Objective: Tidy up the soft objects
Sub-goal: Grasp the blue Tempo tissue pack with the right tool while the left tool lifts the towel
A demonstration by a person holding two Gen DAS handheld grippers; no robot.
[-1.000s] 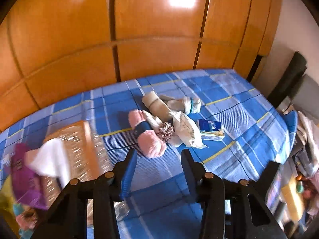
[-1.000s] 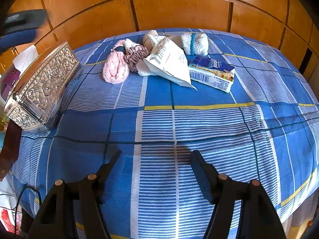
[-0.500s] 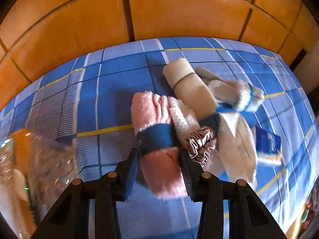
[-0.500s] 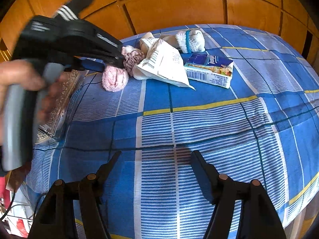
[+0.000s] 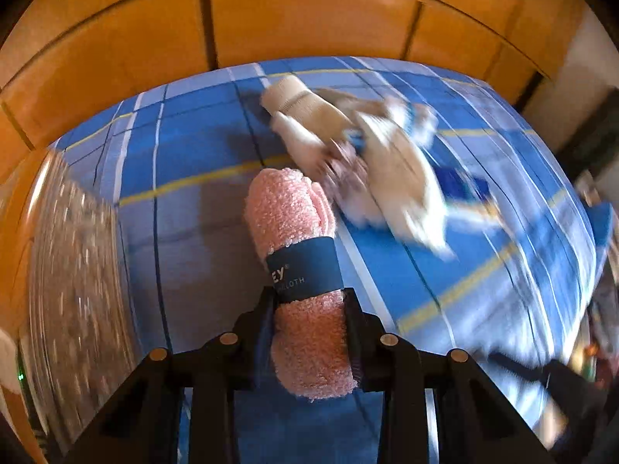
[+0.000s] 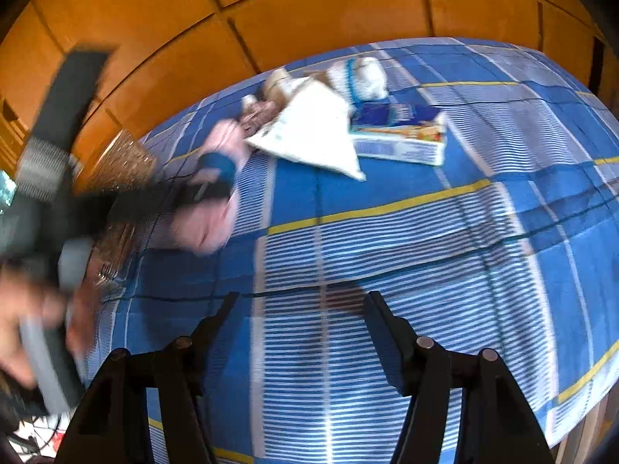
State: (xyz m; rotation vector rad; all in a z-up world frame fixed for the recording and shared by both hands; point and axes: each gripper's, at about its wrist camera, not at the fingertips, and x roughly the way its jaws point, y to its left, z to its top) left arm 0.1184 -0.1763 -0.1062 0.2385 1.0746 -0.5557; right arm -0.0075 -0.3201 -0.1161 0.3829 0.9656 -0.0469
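The left gripper (image 5: 309, 324) squeezes the pink cloth (image 5: 298, 232); next, carry it to the box (image 5: 73, 270) at 9 o'clock; the right gripper (image 6: 300, 311) has its fingers wide, holding nothing.

The left gripper (image 5: 309, 305) clamps a rolled pink towel (image 5: 298, 255) with a dark blue band, above a blue plaid bed (image 5: 193, 154), with a blurred heap of pale soft items (image 5: 371, 162) just beyond toward the far edge and an ornate box (image 5: 73, 270) at the left edge.
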